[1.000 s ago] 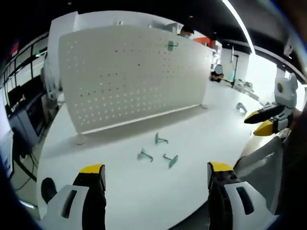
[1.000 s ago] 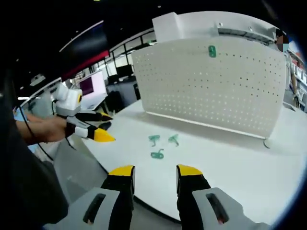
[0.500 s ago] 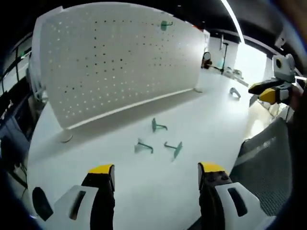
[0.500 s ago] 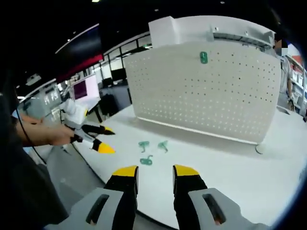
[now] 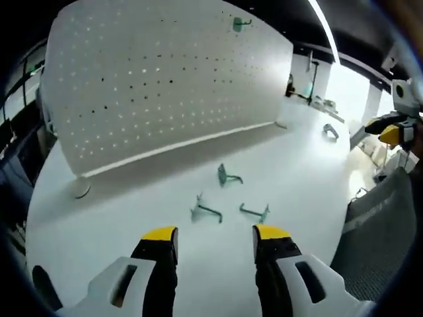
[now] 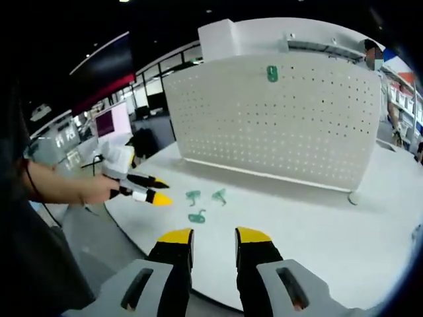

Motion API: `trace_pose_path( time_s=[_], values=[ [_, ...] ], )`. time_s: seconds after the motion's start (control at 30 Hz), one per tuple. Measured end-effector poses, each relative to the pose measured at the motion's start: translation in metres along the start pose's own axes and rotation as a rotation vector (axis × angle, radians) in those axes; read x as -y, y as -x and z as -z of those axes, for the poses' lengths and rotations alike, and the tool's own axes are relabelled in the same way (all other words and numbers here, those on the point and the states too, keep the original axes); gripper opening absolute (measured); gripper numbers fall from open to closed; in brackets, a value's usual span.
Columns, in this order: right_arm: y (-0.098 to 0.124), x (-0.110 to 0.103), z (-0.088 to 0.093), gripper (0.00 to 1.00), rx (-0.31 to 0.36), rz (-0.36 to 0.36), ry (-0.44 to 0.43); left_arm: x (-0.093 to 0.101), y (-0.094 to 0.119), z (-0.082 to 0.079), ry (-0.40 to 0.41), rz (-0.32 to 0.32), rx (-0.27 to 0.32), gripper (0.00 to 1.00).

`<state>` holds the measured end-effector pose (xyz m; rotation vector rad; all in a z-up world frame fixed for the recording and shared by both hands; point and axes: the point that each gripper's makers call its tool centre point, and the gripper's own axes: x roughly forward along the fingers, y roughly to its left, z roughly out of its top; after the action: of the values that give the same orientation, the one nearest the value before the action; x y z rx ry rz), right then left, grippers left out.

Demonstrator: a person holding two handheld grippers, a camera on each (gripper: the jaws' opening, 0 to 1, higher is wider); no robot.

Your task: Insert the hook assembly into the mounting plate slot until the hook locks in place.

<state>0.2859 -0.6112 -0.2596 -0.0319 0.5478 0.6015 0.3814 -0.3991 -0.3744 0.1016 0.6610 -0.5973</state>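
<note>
White round table carrying an upright perforated mounting plate with one green hook already seated near its top edge. Three loose hooks lie on the tabletop before the plate. Left gripper and right gripper both hover unclenched, jaws parted and empty, short of the hooks.

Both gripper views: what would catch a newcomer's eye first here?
The big white pegboard standing upright on the white table dominates, with one green hook already mounted near its top edge. On the table in front of it lie three loose green hooks close together. In the left gripper view, the left gripper points its open yellow-tipped jaws at them, and the right gripper rises open in its own view.
</note>
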Motion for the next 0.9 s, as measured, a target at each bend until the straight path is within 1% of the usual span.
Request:
trace_pose_path(
  time_s=[0.1,0.17,0.27,0.43,0.67,0.77,0.9],
  values=[
    [-0.001,0.003,0.004,0.23,-0.012,0.005,-0.006,-0.004,-0.009,0.005,-0.015,-0.004,-0.020,0.41],
    [-0.002,0.005,0.004,0.23,-0.016,0.007,-0.012,-0.005,-0.015,0.009,-0.013,0.001,-0.035,0.41],
    [-0.003,0.009,0.003,0.23,-0.015,0.018,-0.010,-0.003,-0.020,0.007,-0.010,0.001,-0.033,0.40],
    [-0.008,0.013,0.004,0.23,-0.022,0.018,-0.018,-0.007,-0.032,0.008,-0.015,-0.007,-0.043,0.35],
    [-0.012,0.014,0.006,0.23,-0.027,0.015,-0.039,-0.021,-0.044,0.009,-0.039,-0.042,-0.065,0.33],
    [-0.013,0.016,0.007,0.23,-0.033,0.013,-0.036,-0.025,-0.048,0.010,-0.059,-0.048,-0.069,0.29],
    [-0.016,0.024,0.006,0.23,-0.035,0.020,-0.041,-0.029,-0.054,0.013,-0.088,-0.066,-0.082,0.23]
  ],
)
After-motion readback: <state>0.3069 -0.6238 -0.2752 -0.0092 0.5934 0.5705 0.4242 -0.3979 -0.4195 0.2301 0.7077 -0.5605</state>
